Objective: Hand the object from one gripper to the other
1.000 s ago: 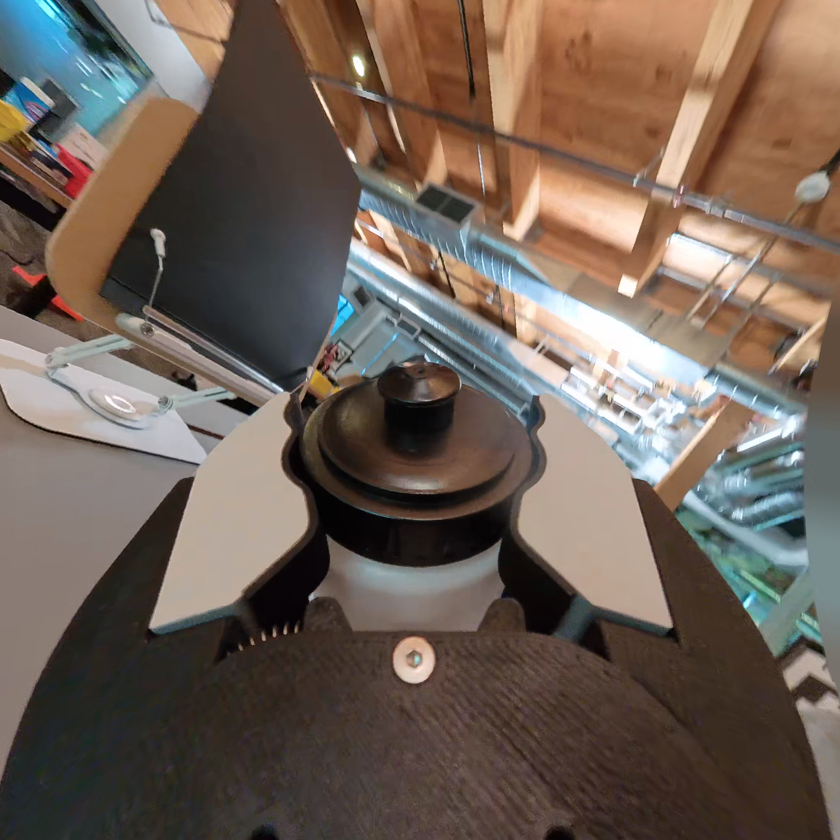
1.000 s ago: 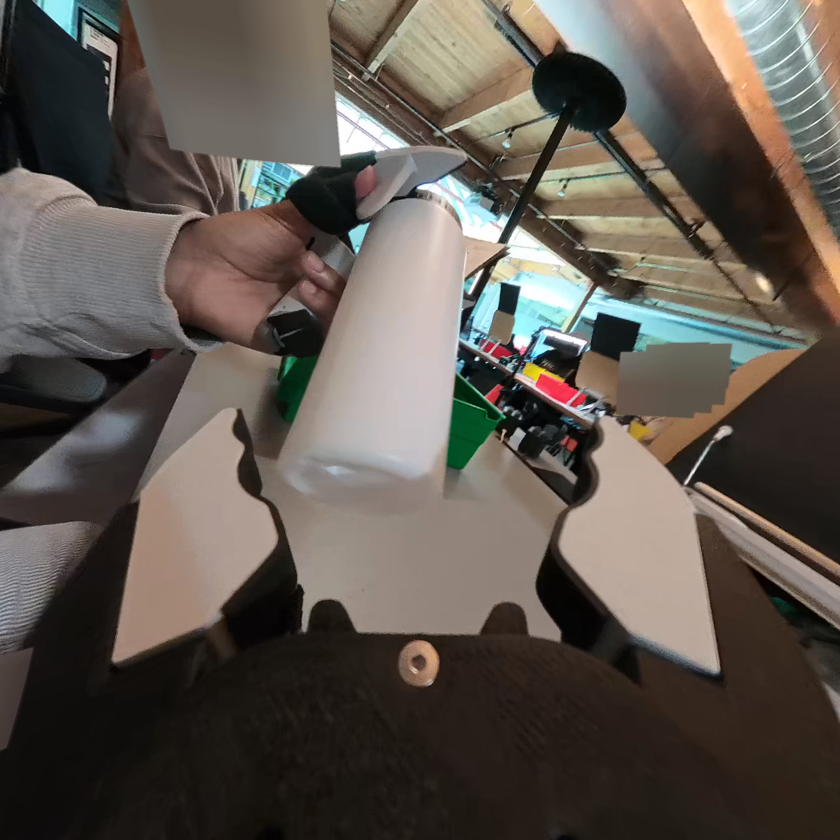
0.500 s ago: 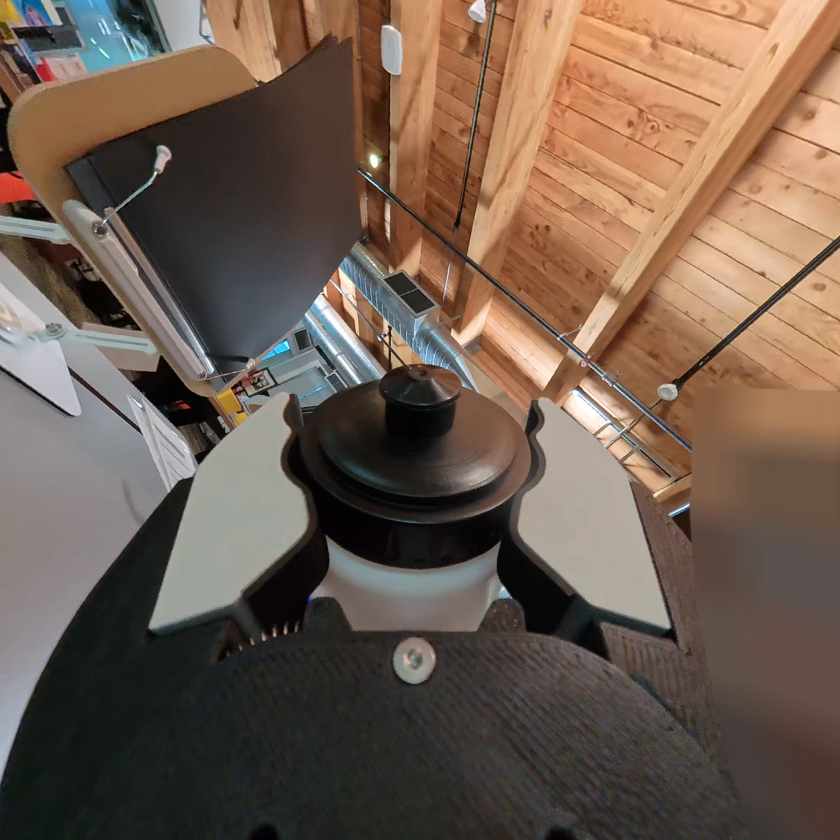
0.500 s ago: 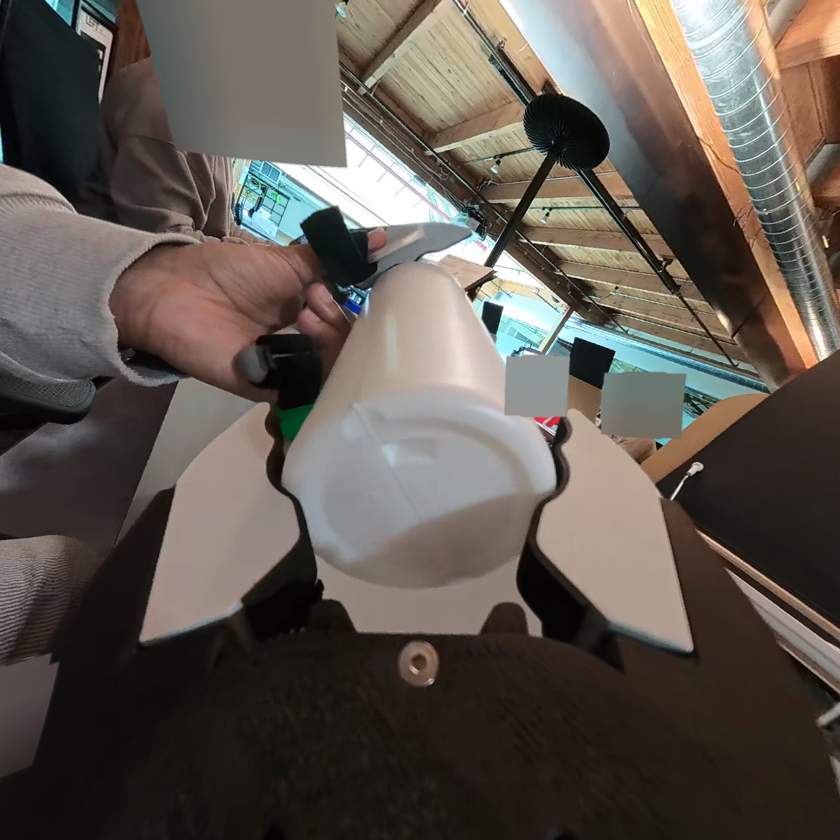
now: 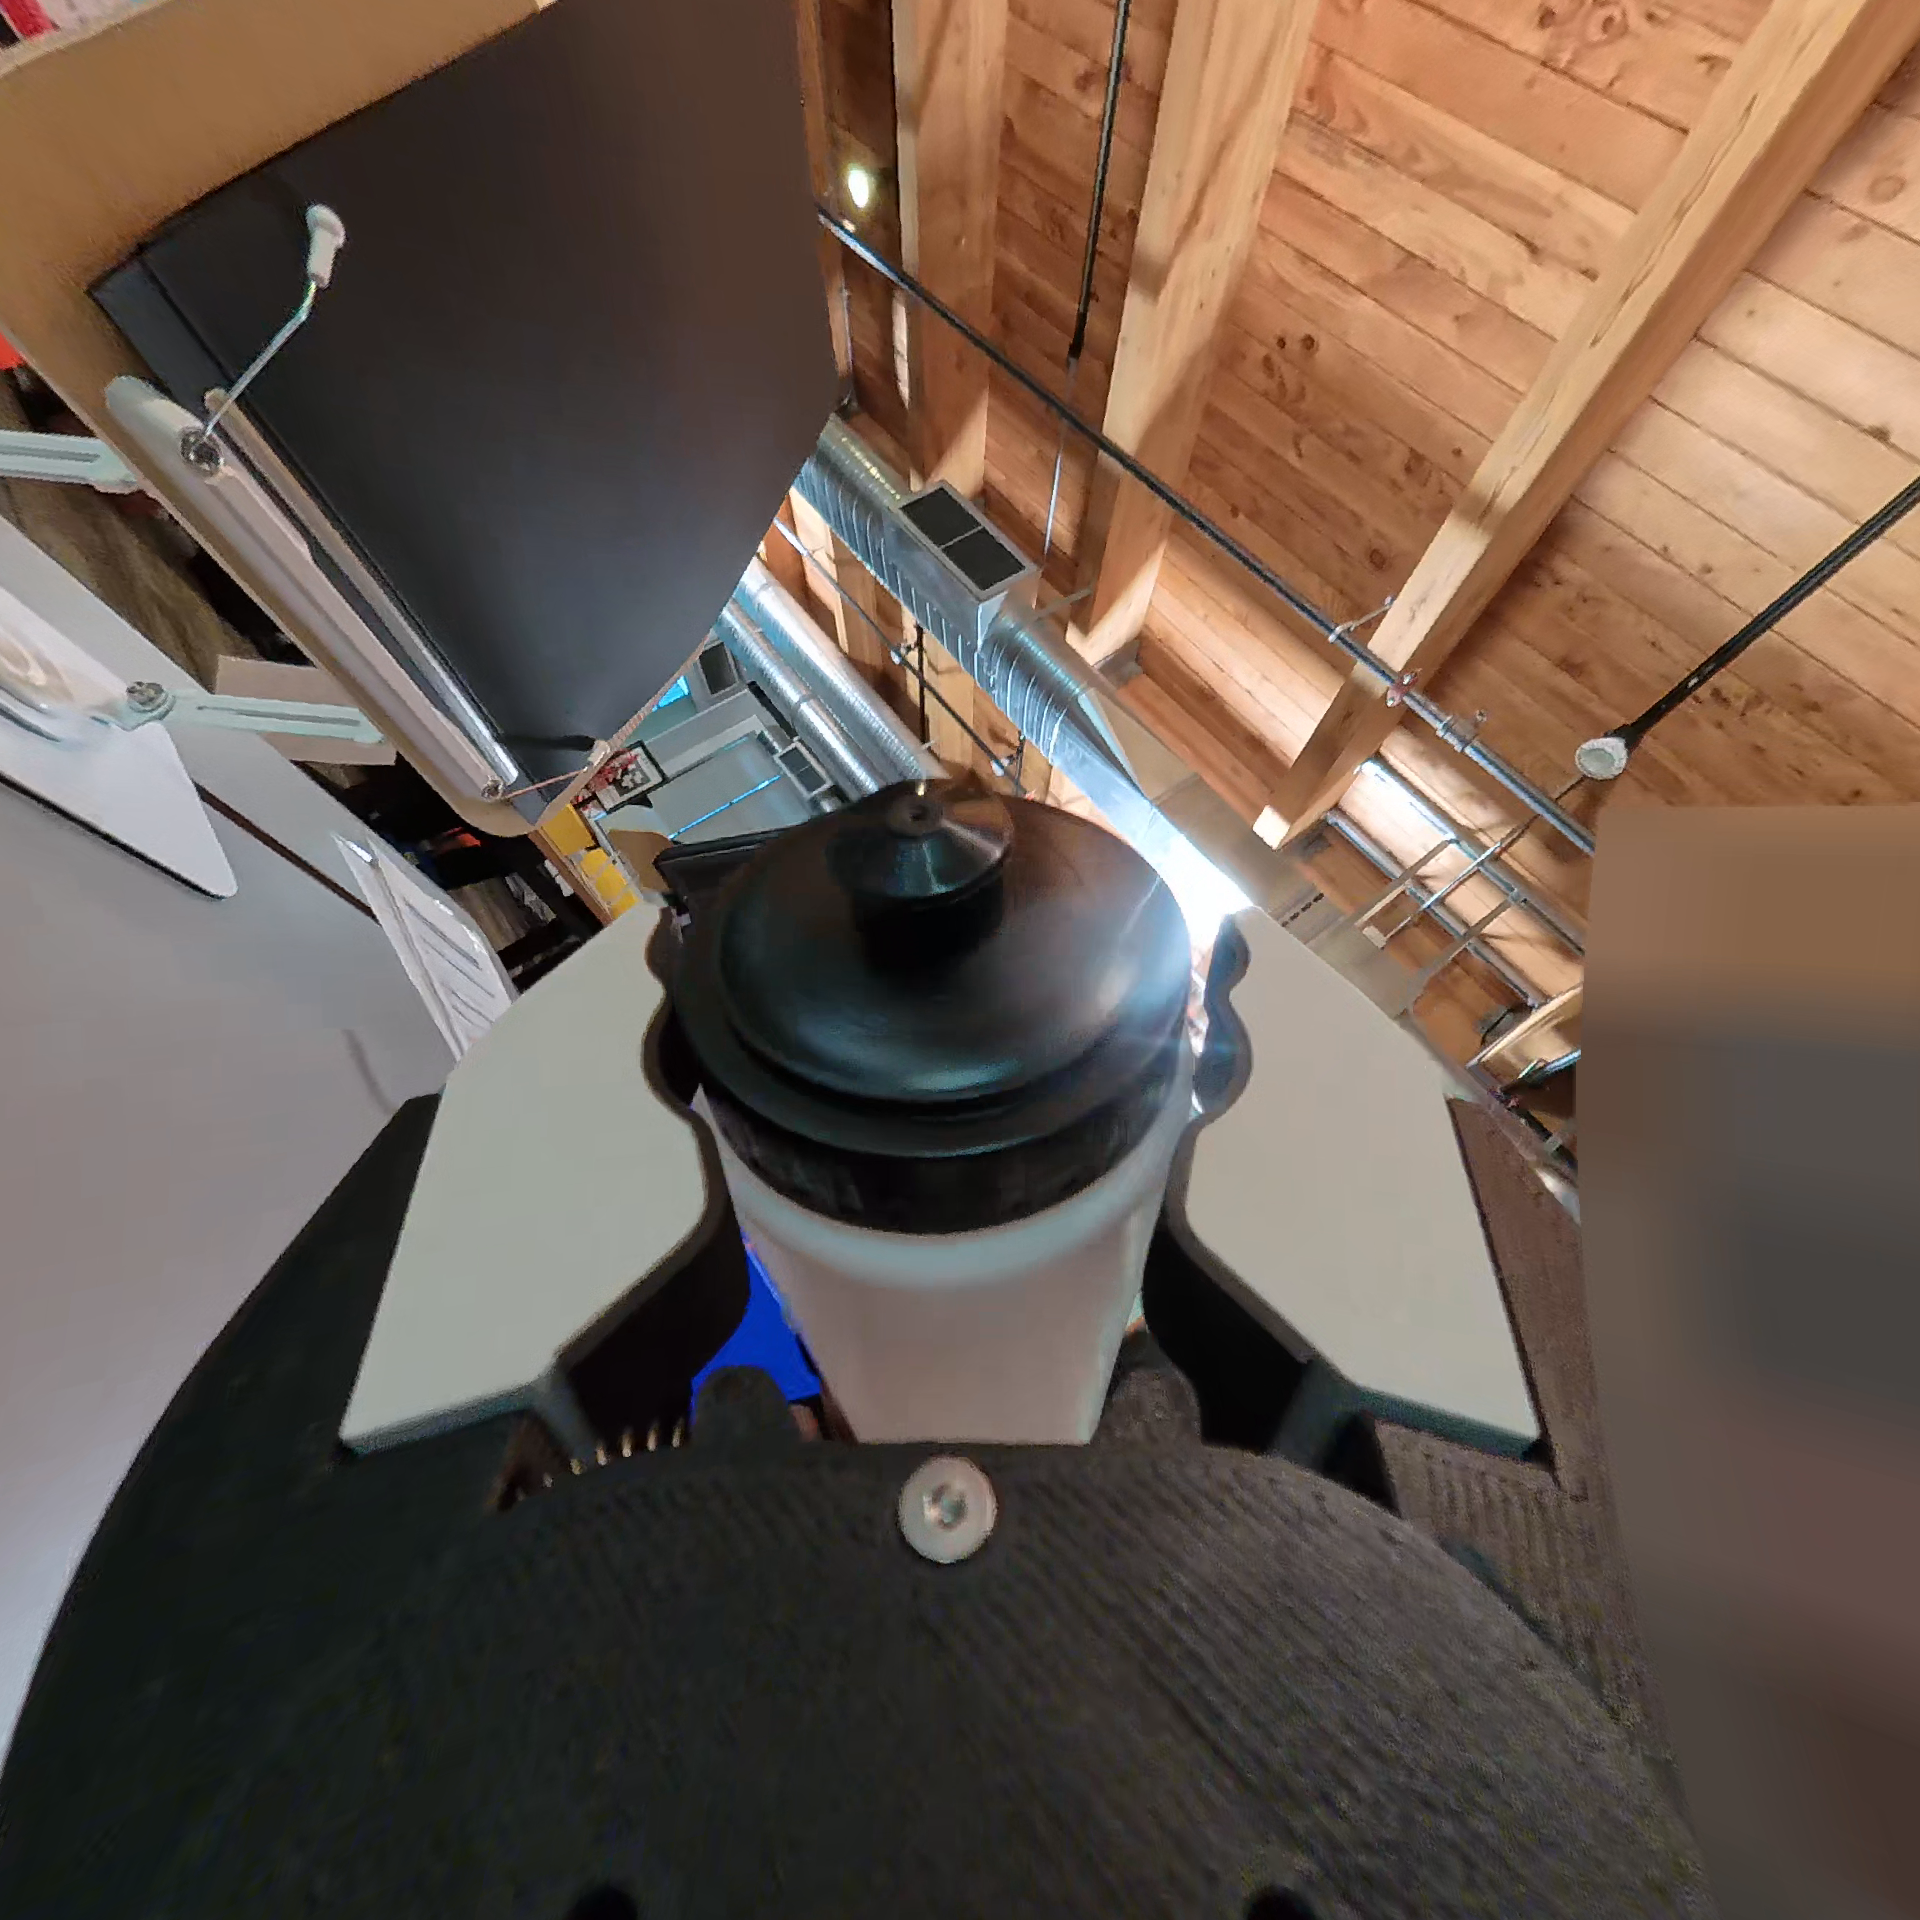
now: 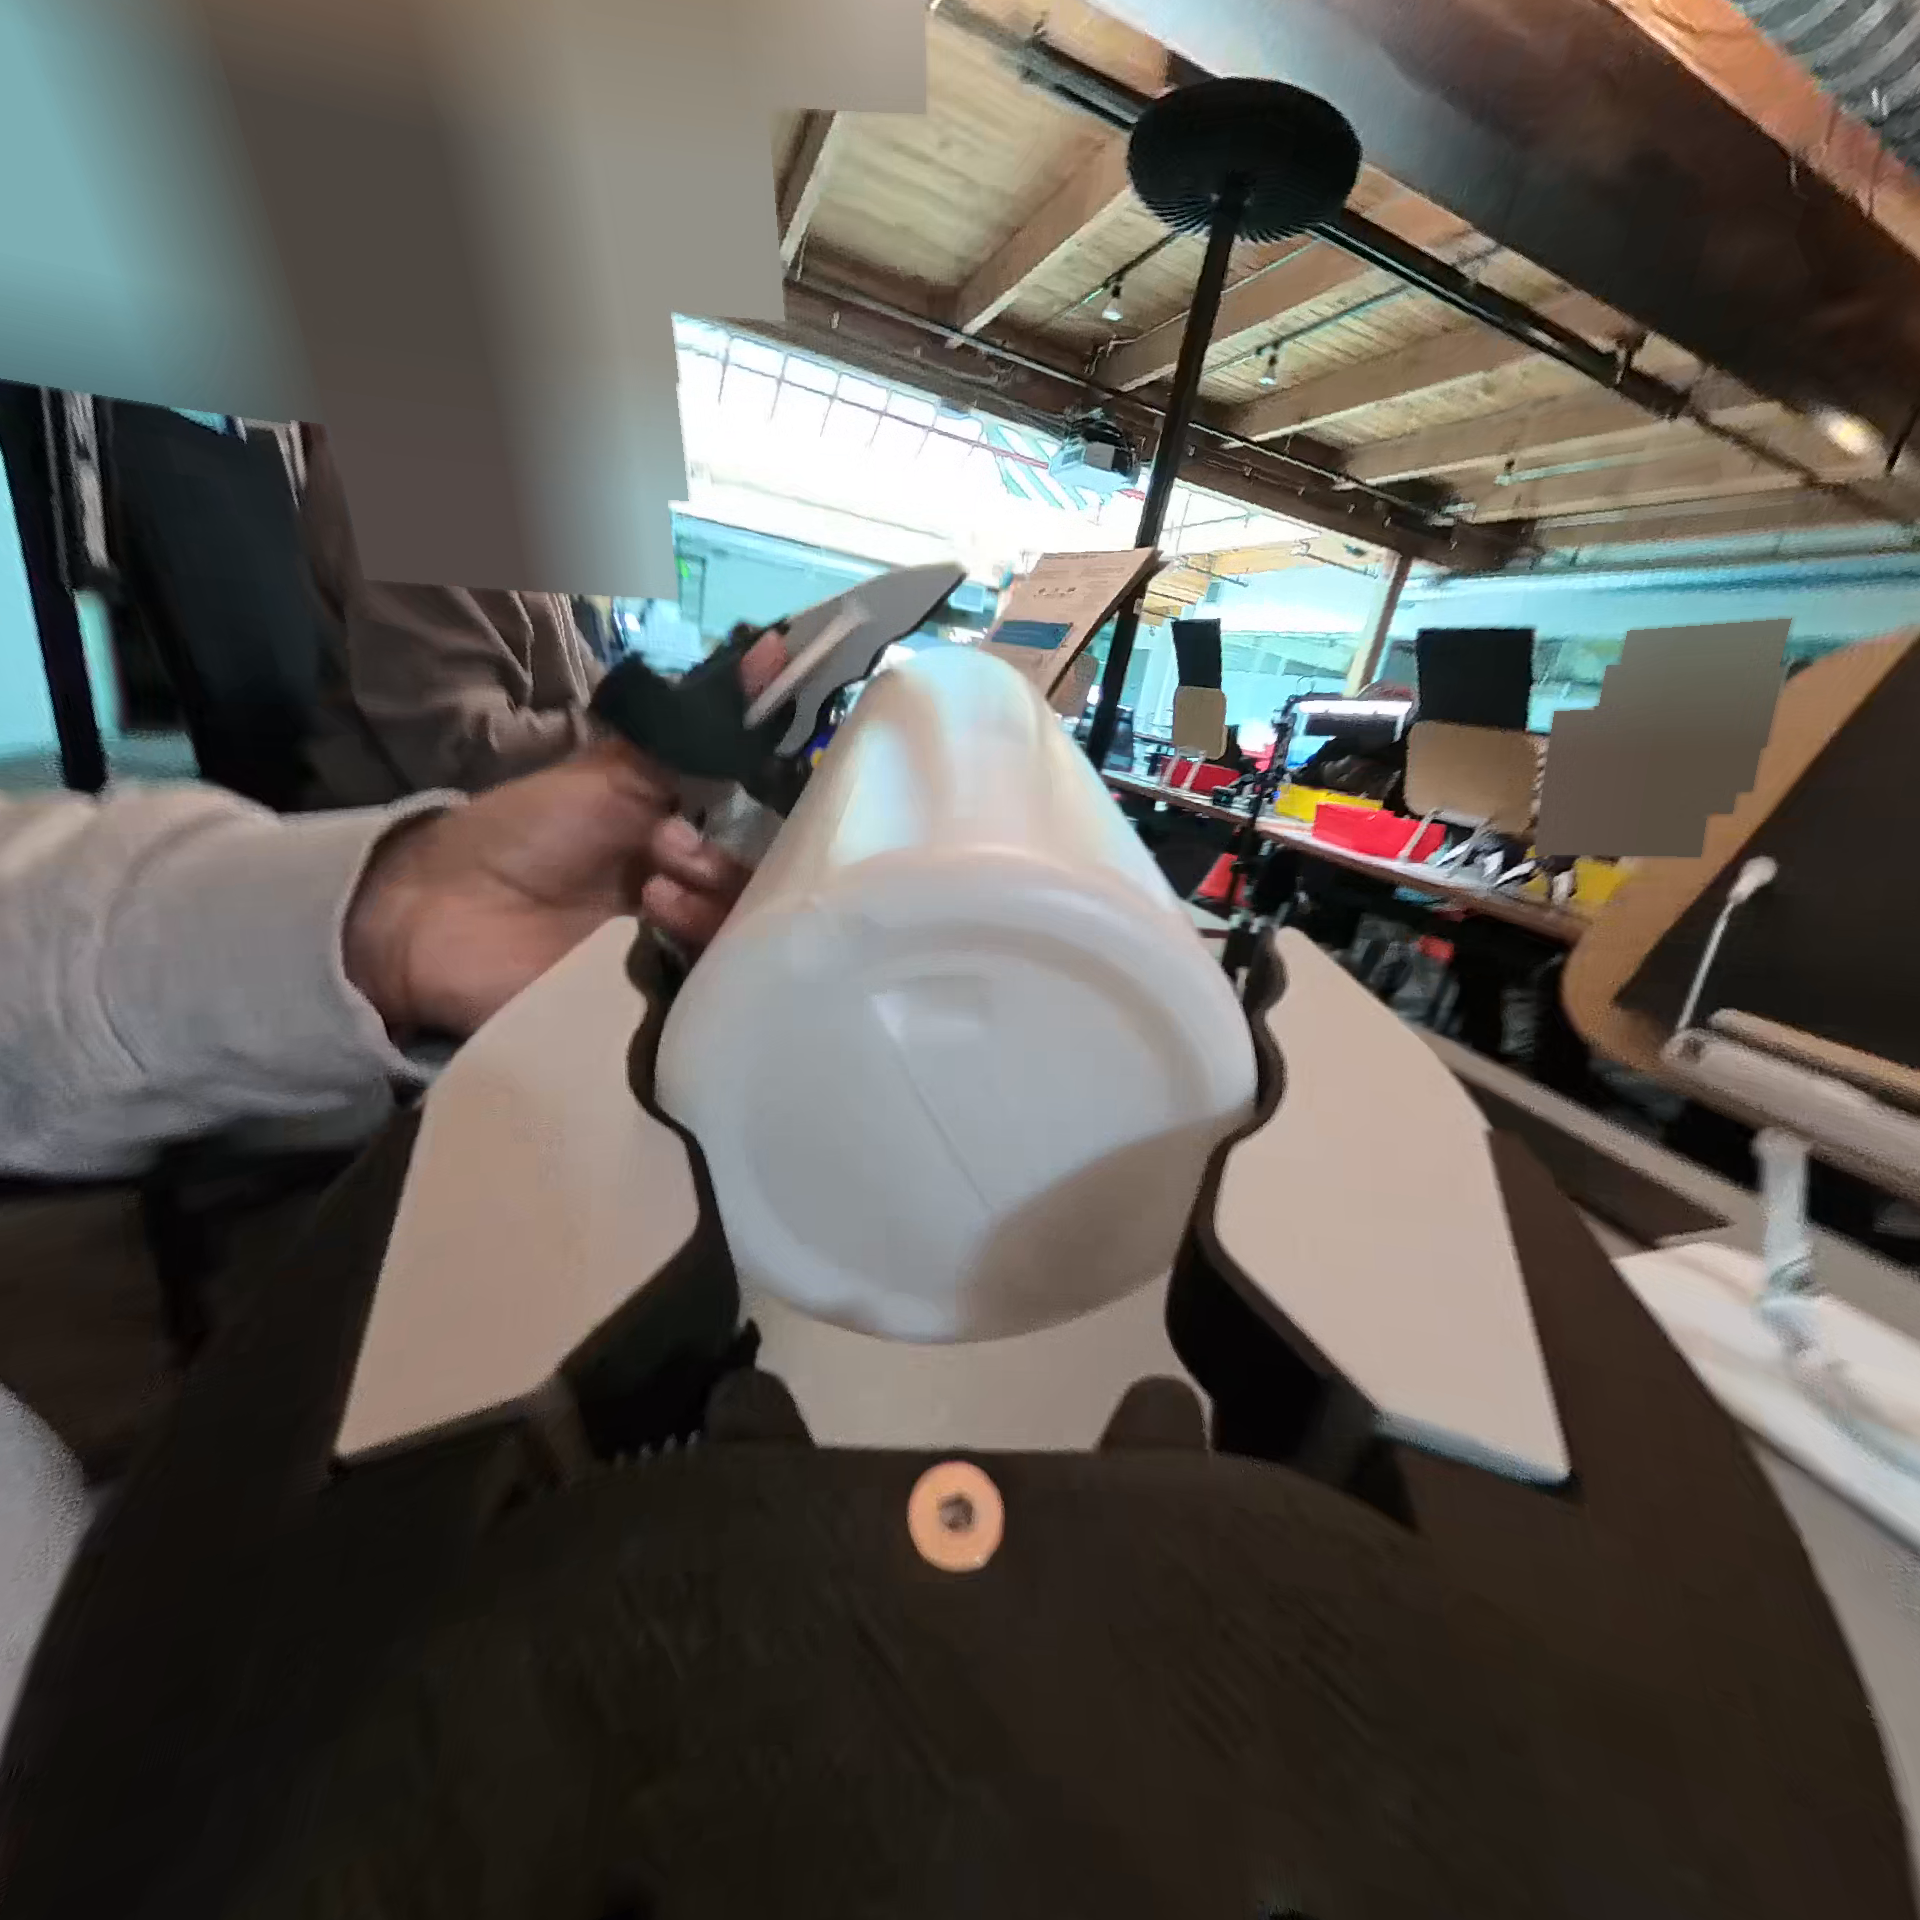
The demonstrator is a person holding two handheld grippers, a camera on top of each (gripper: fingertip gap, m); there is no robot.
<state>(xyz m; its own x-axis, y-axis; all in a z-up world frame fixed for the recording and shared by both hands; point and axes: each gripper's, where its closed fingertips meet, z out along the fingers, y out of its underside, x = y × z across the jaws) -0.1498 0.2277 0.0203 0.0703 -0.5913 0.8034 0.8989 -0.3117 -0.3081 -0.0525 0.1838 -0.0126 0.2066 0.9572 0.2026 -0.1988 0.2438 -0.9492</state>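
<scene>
Bottle point(image 6: 966, 1101) bridges both grippers, axis running between them.
Your right gripper point(image 6: 951, 1132) clasps its base; left gripper point(image 5: 935, 1091), at 12 o'clock, looks loosened at the cap point(image 5: 935, 997).

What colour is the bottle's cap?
Black, on a white bottle; the cap shows best in the left wrist view.

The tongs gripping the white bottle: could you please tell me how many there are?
2: the right tongs close on the white bottle at its base, and the left tongs sit around its black-capped neck, though contact there is unclear.
</scene>
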